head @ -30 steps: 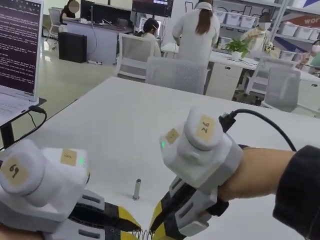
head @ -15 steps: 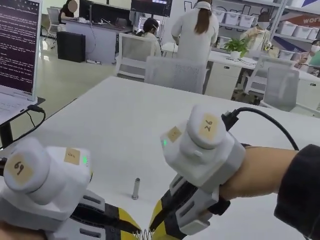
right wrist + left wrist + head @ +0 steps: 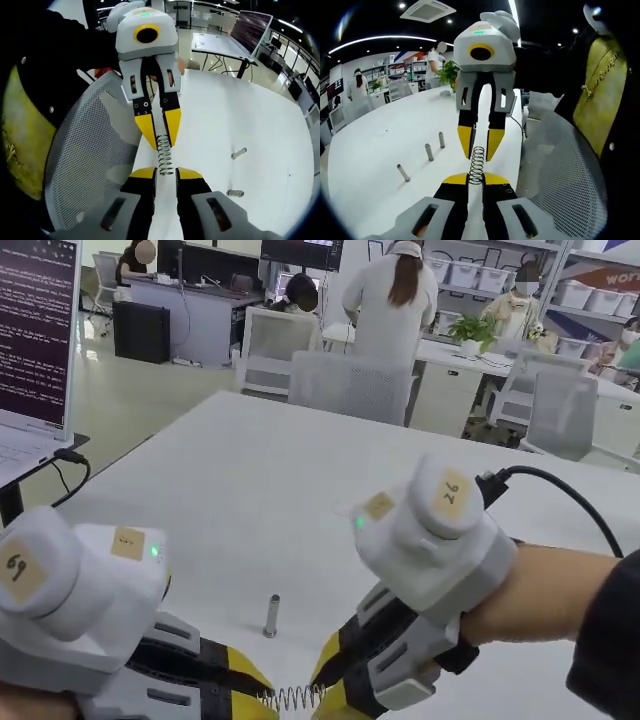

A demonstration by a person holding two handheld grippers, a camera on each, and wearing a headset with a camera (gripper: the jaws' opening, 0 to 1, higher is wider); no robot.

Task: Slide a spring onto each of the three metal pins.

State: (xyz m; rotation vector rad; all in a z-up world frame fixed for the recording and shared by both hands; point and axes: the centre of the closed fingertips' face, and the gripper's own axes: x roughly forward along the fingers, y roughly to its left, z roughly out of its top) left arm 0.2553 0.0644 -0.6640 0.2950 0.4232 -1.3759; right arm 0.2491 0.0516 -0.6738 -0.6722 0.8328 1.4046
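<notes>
A small coil spring (image 3: 292, 698) hangs stretched between my two grippers, low over the white table (image 3: 300, 490). My left gripper (image 3: 262, 695) is shut on one end and my right gripper (image 3: 325, 690) on the other. In the left gripper view the spring (image 3: 476, 165) runs from my own jaws up to the right gripper (image 3: 479, 150). The right gripper view shows the spring (image 3: 164, 152) between my right gripper (image 3: 165, 172) and the left gripper (image 3: 161, 137). Three upright pins stand in a row: a bare pin (image 3: 403, 172) and two ribbed ones (image 3: 428, 151), (image 3: 441, 139). The bare pin (image 3: 271, 616) stands just beyond the spring.
A laptop (image 3: 35, 330) on a stand with a black cable sits off the table's left edge. Mesh chairs (image 3: 350, 385) line the far side, with people at desks behind. A mesh chair back (image 3: 560, 170) lies close under the grippers.
My right gripper has moved to the right, and the spring between the two grippers is now drawn out longer. The left gripper dropped slightly.
</notes>
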